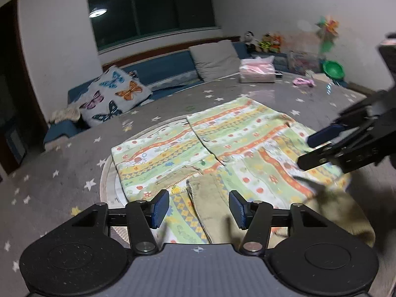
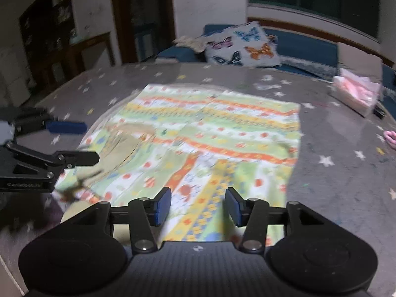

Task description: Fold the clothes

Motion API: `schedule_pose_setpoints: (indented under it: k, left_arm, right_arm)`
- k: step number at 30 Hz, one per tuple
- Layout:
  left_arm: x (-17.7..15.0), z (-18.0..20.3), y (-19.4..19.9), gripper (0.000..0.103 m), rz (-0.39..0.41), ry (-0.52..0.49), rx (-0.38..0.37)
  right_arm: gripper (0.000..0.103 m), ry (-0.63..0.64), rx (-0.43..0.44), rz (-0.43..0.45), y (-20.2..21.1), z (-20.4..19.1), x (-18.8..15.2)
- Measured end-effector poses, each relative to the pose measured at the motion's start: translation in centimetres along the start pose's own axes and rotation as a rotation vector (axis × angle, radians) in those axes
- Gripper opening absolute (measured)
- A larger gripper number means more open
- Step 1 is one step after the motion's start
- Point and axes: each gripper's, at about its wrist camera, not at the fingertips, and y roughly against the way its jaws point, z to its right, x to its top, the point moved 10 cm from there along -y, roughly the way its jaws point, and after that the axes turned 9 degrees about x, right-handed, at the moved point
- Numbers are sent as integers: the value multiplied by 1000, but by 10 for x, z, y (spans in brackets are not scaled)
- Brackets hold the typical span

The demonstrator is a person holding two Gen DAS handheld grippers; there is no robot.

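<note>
A child's top (image 1: 232, 133) with orange, green and yellow stripes lies flat on the grey star-print table (image 1: 61, 163), button front up. Its beige lining (image 1: 210, 205) shows at the near edge. My left gripper (image 1: 199, 208) hovers open over that beige part, with nothing pinched between its blue pads. My right gripper (image 1: 316, 147) comes in from the right above the top's right side, jaws apart. In the right wrist view the right gripper (image 2: 198, 206) is open over the top (image 2: 222, 128), which is blurred there. The left gripper (image 2: 81, 142) stands open at the left.
A butterfly cushion (image 1: 113, 96) and a grey cushion (image 1: 215, 59) lean on the blue bench behind the table. A pink packet (image 1: 257, 70), a small pink toy (image 1: 303, 82) and a green bowl (image 1: 333, 68) lie at the far right. Dark shelving (image 2: 49, 32) stands at the left.
</note>
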Motion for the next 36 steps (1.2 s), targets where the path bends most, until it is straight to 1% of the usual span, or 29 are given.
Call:
schedule_pose_setpoints:
  k: [2, 4, 6, 8, 12, 15, 18, 19, 21, 23, 25, 26, 27, 28, 29, 30, 31, 32, 34, 36]
  left_arm:
    - [-5, 4, 8, 58, 10, -47, -12]
    - [-12, 8, 17, 64, 19, -95, -16]
    - [-18, 12, 26, 78, 28, -131, -18]
    - [-24, 16, 32, 84, 31, -149, -28]
    - [-34, 25, 43, 84, 34, -197, -56]
    - [-45, 36, 50, 87, 39, -276, -93]
    - [-55, 50, 52, 87, 42, -355, -124]
    - [-58, 55, 51, 87, 49, -377, -127]
    - [-56, 64, 51, 87, 89, -404, -128]
    - [-52, 74, 49, 86, 121, -419, -146]
    - [-48, 83, 47, 79, 150, -434, -164]
    - [-45, 86, 47, 71, 165, -439, -174]
    - [-42, 89, 46, 61, 181, -441, -186]
    - [-38, 90, 45, 54, 184, -427, -201]
    - [-34, 90, 43, 40, 179, -403, -218]
    - [-31, 89, 41, 30, 174, -379, -236]
    - [-27, 88, 39, 28, 169, -355, -253]
    - [-22, 86, 36, 24, 163, -328, -259]
    - [-12, 78, 29, 23, 153, -275, -254]
    - [-3, 71, 23, 16, 148, -231, -242]
  right_arm:
    - [52, 32, 3, -28, -6, -6, -6]
    - [53, 77, -11, -31, -6, -11, -8]
    - [55, 82, -1, -22, 0, -16, -7]
    - [55, 77, 7, -15, 6, -18, -7]
    - [55, 80, 4, -9, 22, -17, -10]
    - [56, 95, -1, -18, 35, -16, -16]
    - [56, 119, -15, -36, 43, -14, -23]
    - [57, 121, -17, -41, 44, -13, -25]
    - [61, 125, -22, -51, 47, -12, -29]
    - [61, 130, -24, -60, 49, -11, -33]
    - [61, 141, -22, -69, 51, -10, -36]
    - [61, 153, -21, -74, 52, -11, -37]
    - [62, 166, -19, -79, 52, -11, -38]
    - [62, 179, -18, -84, 53, -12, -38]
    - [62, 192, -16, -90, 54, -12, -39]
    - [62, 205, -15, -95, 55, -13, -40]
    - [62, 216, -12, -99, 56, -14, -41]
    - [62, 231, -9, -106, 56, -16, -42]
    - [62, 249, -2, -113, 55, -19, -43]
    - [62, 252, 6, -114, 50, -21, -43]
